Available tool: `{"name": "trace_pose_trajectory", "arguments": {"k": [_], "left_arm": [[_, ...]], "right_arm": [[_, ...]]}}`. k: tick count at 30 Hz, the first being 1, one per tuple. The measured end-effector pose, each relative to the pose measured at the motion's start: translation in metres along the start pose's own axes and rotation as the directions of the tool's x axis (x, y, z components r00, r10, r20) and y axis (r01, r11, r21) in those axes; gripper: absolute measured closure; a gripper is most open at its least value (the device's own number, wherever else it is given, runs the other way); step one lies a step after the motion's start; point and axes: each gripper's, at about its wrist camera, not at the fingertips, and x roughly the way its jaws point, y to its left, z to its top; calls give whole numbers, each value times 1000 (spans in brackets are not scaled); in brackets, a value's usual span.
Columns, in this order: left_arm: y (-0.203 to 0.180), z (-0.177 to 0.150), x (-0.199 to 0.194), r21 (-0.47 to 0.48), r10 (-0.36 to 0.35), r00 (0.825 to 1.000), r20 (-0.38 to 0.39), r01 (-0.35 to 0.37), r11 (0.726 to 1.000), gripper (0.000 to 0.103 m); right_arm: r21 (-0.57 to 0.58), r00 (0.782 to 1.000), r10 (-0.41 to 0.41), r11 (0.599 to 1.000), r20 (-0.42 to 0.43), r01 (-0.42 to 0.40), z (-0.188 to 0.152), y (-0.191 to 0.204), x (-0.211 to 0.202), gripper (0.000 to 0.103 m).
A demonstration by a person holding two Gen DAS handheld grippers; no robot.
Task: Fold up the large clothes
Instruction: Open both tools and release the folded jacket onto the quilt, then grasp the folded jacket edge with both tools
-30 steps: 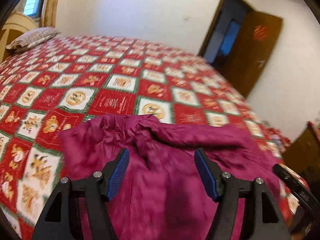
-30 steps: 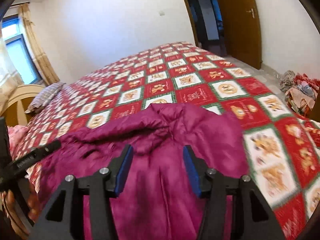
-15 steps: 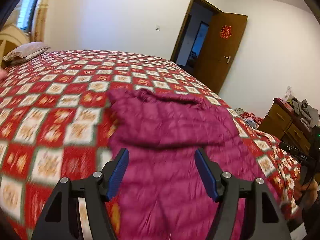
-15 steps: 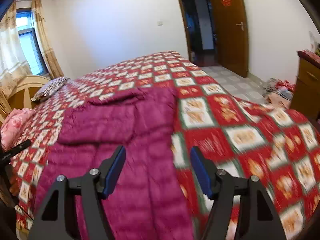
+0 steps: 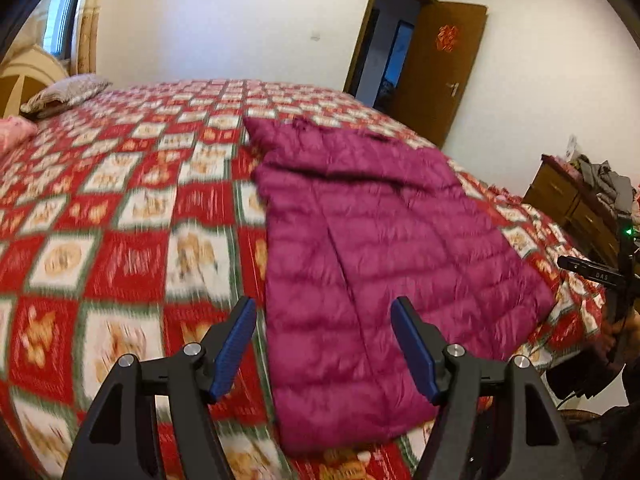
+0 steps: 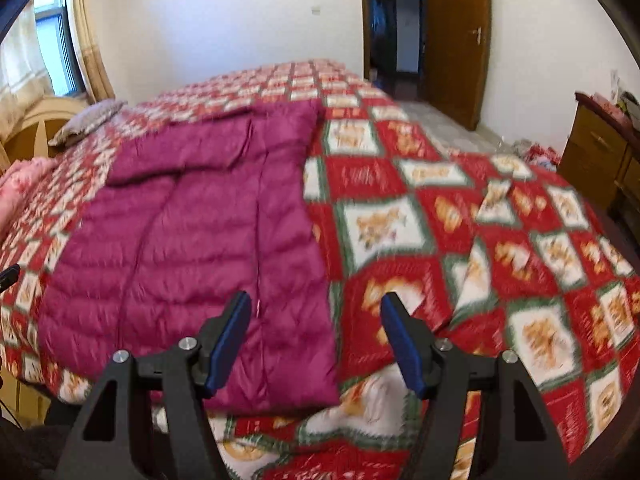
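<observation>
A magenta quilted down jacket [image 5: 372, 248] lies flat on the bed, sleeves folded across its upper part, hem at the near bed edge. It also shows in the right wrist view [image 6: 200, 236]. My left gripper [image 5: 323, 350] is open and empty, held above the jacket's near left hem corner. My right gripper [image 6: 316, 346] is open and empty, above the jacket's near right hem corner. The right gripper's body [image 5: 596, 272] shows at the right edge of the left wrist view.
The bed has a red, white and green patterned cover [image 5: 120, 216]. Pillows [image 5: 64, 94] lie at the headboard. A wooden dresser [image 5: 576, 208] with piled clothes stands right of the bed. An open wooden door [image 6: 456, 36] is at the far wall.
Both grippers have pulled back from the jacket's collar area toward the near bed edge. The jacket, bunched a second ago, now lies flat with its hem near me.
</observation>
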Motion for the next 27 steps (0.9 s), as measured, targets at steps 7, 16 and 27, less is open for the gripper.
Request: {"name": "trace_pose_trajectory", "arguments": {"k": [7,16,27], "left_arm": [[-1,-31,23,-30,79,990,-113,-83,996,33],[-4,-56,38,-50,76,982,-173,-86,995,31],[3,-58,38,-124,-25,987,-160,5,992,85]], "right_arm": [[-71,994,-18,997,-103,10,-21,19,27,33],[-105,980,-34,994,-195,14,-47,23,50,33],[-193,974,-24,981,-227,-21,-57,39,55,81]]}}
